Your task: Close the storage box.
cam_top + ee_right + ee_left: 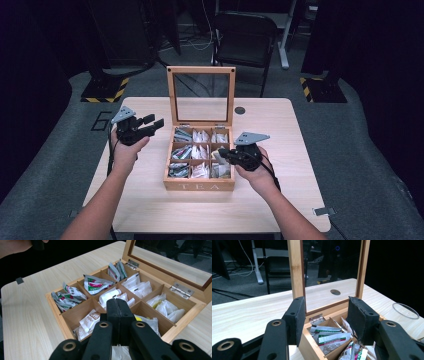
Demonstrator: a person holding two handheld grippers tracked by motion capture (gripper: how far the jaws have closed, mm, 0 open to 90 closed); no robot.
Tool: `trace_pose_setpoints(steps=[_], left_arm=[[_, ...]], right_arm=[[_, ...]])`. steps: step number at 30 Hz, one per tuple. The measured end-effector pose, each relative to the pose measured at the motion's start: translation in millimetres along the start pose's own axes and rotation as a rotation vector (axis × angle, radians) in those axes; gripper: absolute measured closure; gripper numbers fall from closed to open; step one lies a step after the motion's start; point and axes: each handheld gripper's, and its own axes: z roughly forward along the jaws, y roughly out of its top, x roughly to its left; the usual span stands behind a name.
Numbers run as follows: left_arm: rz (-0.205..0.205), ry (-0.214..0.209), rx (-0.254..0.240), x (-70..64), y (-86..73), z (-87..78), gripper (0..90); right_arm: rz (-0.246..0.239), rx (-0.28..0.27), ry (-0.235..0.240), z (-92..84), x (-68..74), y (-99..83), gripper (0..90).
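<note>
A wooden tea box (199, 186) stands in the middle of the table, divided into several compartments that hold tea bags (200, 152). Its glass-paned lid (201, 95) stands upright at the back. My left gripper (152, 125) is held up to the left of the box, jaws open with nothing between them; in the left gripper view the gripper (325, 320) frames the box's corner and some green-and-white bags (329, 338). My right gripper (225, 154) hovers over the box's right side, jaws shut. In the right gripper view its tips (117, 310) sit above the near compartments, white packets (140, 287) beyond.
The box rim (185, 321) and lid hinges (182, 290) lie close to my right gripper. A round hole (240, 110) is in the tabletop behind the box, and a clear ring (405, 310) lies near the far edge. A black chair (245, 35) stands beyond the table.
</note>
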Motion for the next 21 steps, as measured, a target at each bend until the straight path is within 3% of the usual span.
trace_pose_setpoints(steps=[7, 9, 21], left_arm=[[0.0, -0.002, 0.0, -0.1, -0.1, -0.1, 48.0], [0.001, -0.002, 0.002, 0.1, -0.2, 0.0, 48.0], [0.005, 0.0, 0.006, 0.4, -0.4, -0.1, 47.9]], right_arm=[[-0.01, -0.006, 0.016, 0.9, -2.0, 6.3, 90.0], [0.005, -0.005, 0.004, 1.7, -1.5, 7.7, 90.0], [-0.014, -0.008, 0.0, 1.4, -5.0, 18.0, 90.0]])
